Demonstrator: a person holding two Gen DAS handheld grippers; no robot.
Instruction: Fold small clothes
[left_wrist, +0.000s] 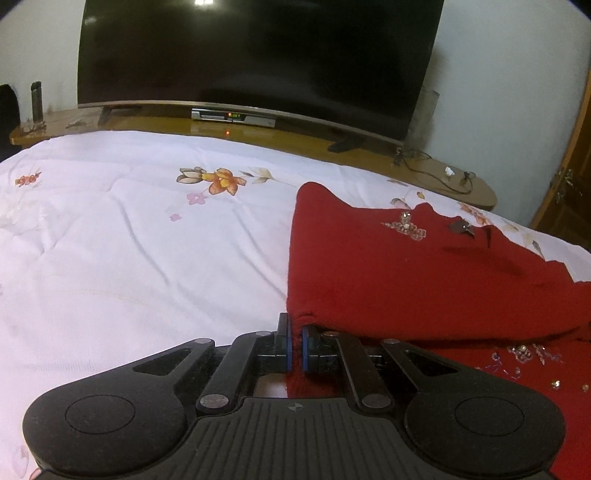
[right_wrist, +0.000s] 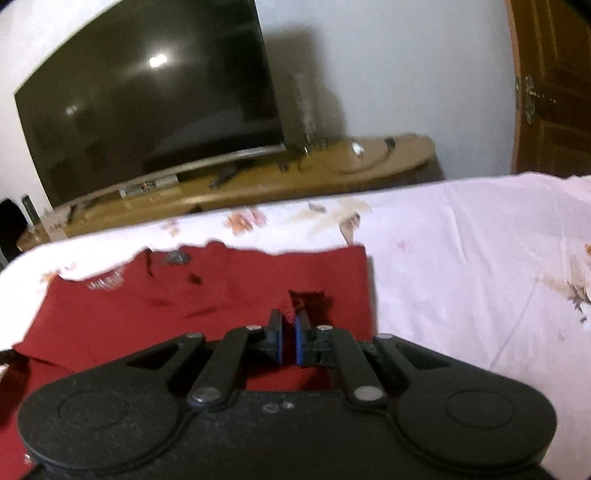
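The red sweater (left_wrist: 388, 269) lies on the bed's flowered sheet (left_wrist: 129, 240), part of it folded over itself. The left tool (left_wrist: 294, 338) is clamped on the sweater's near left corner. The right tool (right_wrist: 288, 332) pinches a raised bit of its cloth near the right edge. A television (left_wrist: 255, 55) stands beyond the bed.

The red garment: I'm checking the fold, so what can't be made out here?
- Red garment: near part hidden behind the left gripper and cut by the frame edge, left wrist view.
- Beaded decoration: motion-blurred, right wrist view.
- Fabric pinched by the right gripper: which part, unclear.
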